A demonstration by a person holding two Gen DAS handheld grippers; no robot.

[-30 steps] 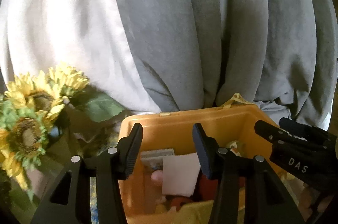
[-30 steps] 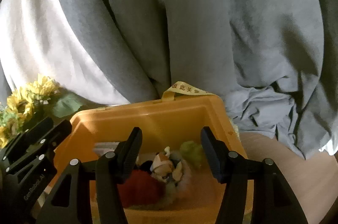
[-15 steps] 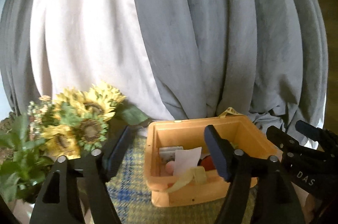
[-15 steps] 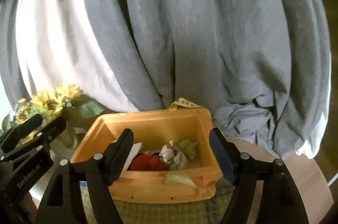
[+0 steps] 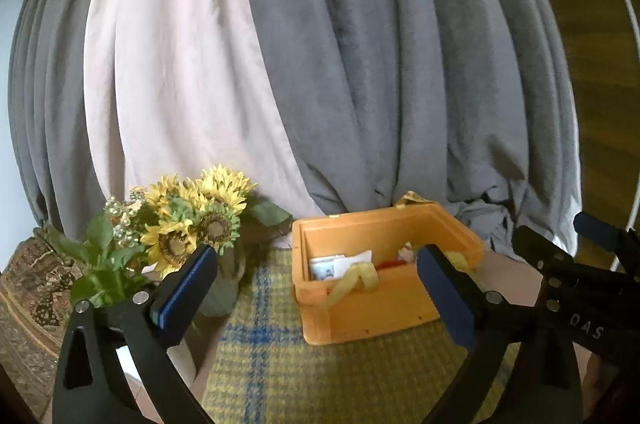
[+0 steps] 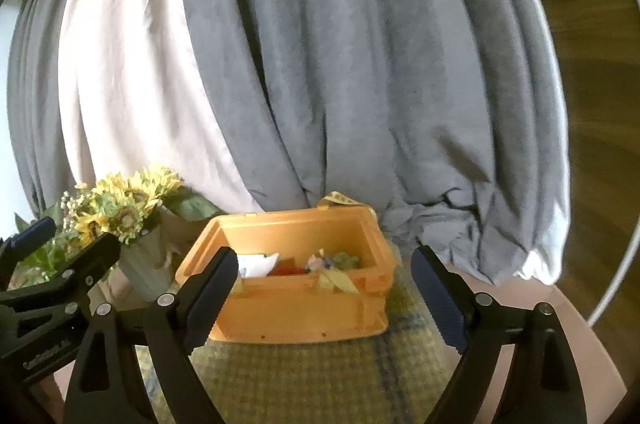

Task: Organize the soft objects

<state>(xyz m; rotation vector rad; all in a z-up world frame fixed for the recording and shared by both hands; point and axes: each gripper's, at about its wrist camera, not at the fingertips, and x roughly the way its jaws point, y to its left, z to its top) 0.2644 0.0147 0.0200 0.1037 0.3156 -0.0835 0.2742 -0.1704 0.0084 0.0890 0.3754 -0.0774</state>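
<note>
An orange plastic bin (image 5: 376, 316) stands on a yellow-green plaid cloth (image 5: 280, 376); it also shows in the right wrist view (image 6: 296, 316). Inside lie white soft pieces (image 6: 258, 262), a red item (image 6: 286, 270), a small patterned toy (image 6: 318, 260) and a green one (image 6: 346, 258). A yellow strap (image 5: 356, 278) hangs over its front rim. My left gripper (image 5: 316, 288) is open and empty, held back from the bin. My right gripper (image 6: 324, 290) is open and empty, also short of the bin.
A vase of sunflowers (image 5: 192, 224) stands left of the bin, also seen in the right wrist view (image 6: 124, 208). Grey and pale pink curtains (image 5: 320, 64) hang close behind. A patterned rug (image 5: 28, 304) lies at the left. The round table edge (image 6: 580, 336) shows at right.
Both grippers have pulled back and up from over the bin, and their jaws have spread wider. The bin now looks smaller and its whole front wall shows.
</note>
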